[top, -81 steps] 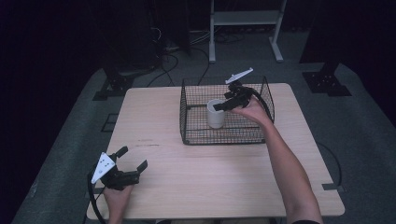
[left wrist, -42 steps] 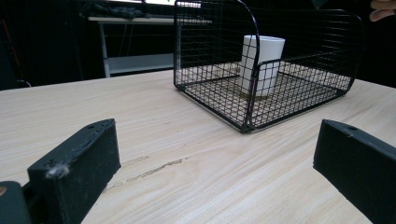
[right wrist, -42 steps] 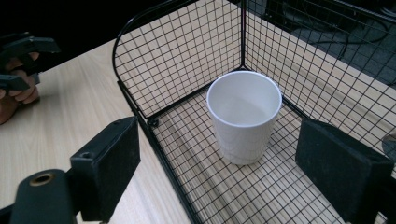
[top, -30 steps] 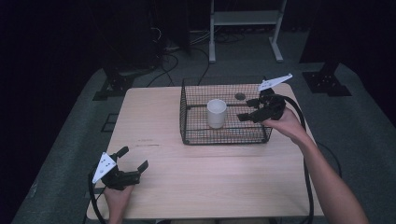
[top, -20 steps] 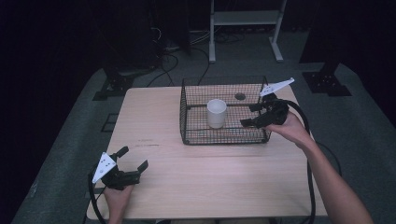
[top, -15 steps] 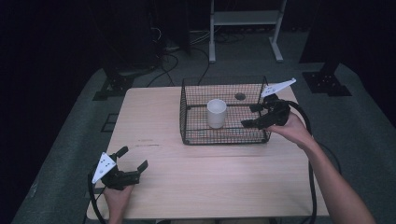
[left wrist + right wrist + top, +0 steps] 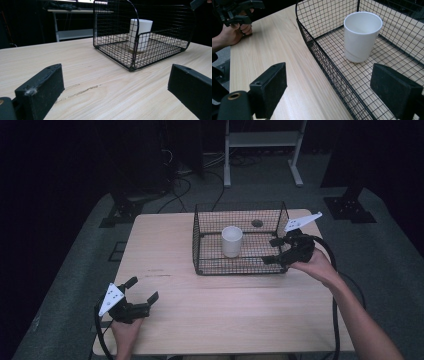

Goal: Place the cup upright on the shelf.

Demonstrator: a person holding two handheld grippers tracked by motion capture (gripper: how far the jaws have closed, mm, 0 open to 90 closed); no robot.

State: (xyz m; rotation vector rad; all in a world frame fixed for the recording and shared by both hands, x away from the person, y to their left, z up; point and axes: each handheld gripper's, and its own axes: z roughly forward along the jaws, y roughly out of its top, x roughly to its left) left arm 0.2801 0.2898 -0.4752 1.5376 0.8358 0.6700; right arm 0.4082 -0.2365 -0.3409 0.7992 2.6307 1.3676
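Note:
A white cup (image 7: pixel 232 241) stands upright inside a black wire basket (image 7: pixel 235 266) at the middle back of the wooden table (image 7: pixel 225 310). My right gripper (image 7: pixel 269 251) hovers open at the basket's near right corner, jaws pointing left toward the cup. In the right gripper view (image 7: pixel 332 85) the basket's front wall (image 7: pixel 324 65) runs between the spread jaws without touching them, and the cup (image 7: pixel 362 37) is farther ahead. My left gripper (image 7: pixel 143 288) rests open at the table's near left corner with nothing in it. From its own view (image 7: pixel 116 80) the basket (image 7: pixel 112 25) and cup (image 7: pixel 141 35) are well ahead.
A small dark round mark (image 7: pixel 257 223) lies on the table just behind the basket. A white metal stand (image 7: pixel 262 140) and floor cables sit beyond the far edge. The right gripper's cable (image 7: pixel 332 285) loops off the table's right side.
The right gripper has come away from the cup, which stays in the basket, moved out to the basket's right side, then drifted slightly toward the near corner. The left gripper has not moved.

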